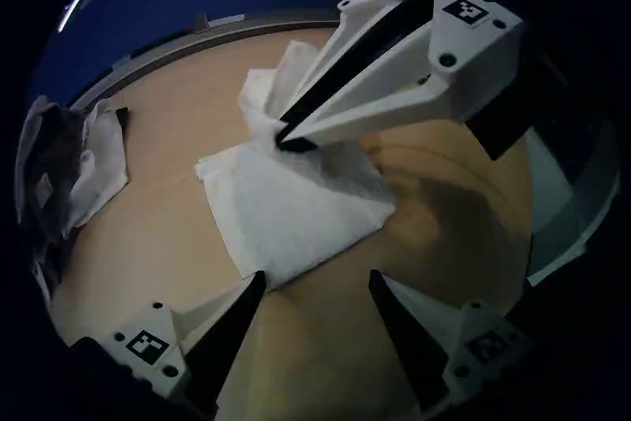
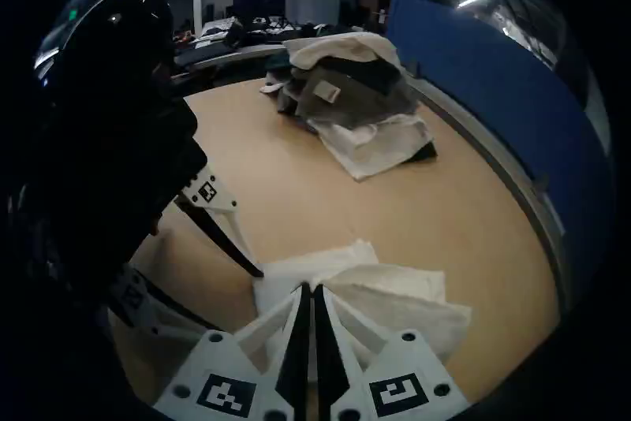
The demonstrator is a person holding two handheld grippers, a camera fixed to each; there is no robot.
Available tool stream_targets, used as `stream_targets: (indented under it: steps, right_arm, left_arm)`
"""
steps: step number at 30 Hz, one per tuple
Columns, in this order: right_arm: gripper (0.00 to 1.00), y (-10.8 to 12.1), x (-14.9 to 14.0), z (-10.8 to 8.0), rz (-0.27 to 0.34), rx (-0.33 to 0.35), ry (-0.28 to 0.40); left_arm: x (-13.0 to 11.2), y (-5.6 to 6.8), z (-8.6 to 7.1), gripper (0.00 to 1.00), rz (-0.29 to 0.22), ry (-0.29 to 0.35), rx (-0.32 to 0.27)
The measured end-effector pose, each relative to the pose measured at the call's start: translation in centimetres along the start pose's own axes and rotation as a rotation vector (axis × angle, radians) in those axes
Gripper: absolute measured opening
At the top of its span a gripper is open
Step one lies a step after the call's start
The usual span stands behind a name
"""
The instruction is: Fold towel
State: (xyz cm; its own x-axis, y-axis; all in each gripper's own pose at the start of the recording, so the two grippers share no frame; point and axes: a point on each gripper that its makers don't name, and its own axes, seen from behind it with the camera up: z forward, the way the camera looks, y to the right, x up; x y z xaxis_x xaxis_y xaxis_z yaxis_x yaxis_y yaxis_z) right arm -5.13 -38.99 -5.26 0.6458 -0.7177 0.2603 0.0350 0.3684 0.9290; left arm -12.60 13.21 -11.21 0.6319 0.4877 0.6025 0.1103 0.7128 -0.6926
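Note:
A white towel point(image 1: 292, 208) lies partly folded on the wooden table point(image 1: 158, 224). My right gripper point(image 1: 284, 137) comes in from the upper right, shut on the towel's far edge, and holds a bunched flap of it up off the table. In the right gripper view, the right gripper point(image 2: 311, 288) has its fingers pressed together on the towel point(image 2: 394, 303). My left gripper point(image 1: 315, 279) stands open just above the towel's near corner with nothing between its fingers. The left gripper point(image 2: 237, 299) also shows beside the towel's left edge, held by a person in dark clothing.
A pile of grey and white towels point(image 2: 355, 98) sits farther along the table point(image 2: 315, 184); the pile point(image 1: 87, 161) also appears at the left. A blue partition point(image 2: 489, 74) runs along the table's far edge. Bare tabletop surrounds the towel.

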Motion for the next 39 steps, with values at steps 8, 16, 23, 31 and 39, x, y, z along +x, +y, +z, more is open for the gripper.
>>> stream_targets:
  steps: [8, 16, 23, 31, 39]
  right_arm:
    - [0.03, -2.7, 0.1, 2.8, -0.064, 0.12, -0.04]
    - [0.04, -4.3, -0.9, 5.3, -0.115, 0.17, -0.097]
    - [0.13, -4.5, -1.7, 6.6, -0.125, 0.169, -0.128]
    - [0.58, -4.2, -1.5, 6.1, -0.132, 0.158, -0.114]
    - [0.81, -4.0, -1.5, 5.2, -0.123, 0.138, -0.093]
  left_arm:
    - [0.8, -0.9, -6.6, 0.98, -0.106, 0.118, 0.134]
    - [-2.6, -0.3, -12.3, 0.98, -0.245, 0.165, 0.214]
    - [-5.0, -0.2, -13.6, 0.98, -0.3, 0.166, 0.247]
    - [-5.7, -0.2, -14.1, 0.98, -0.319, 0.167, 0.262]
    - [-5.6, -0.1, -13.9, 0.98, -0.311, 0.16, 0.266]
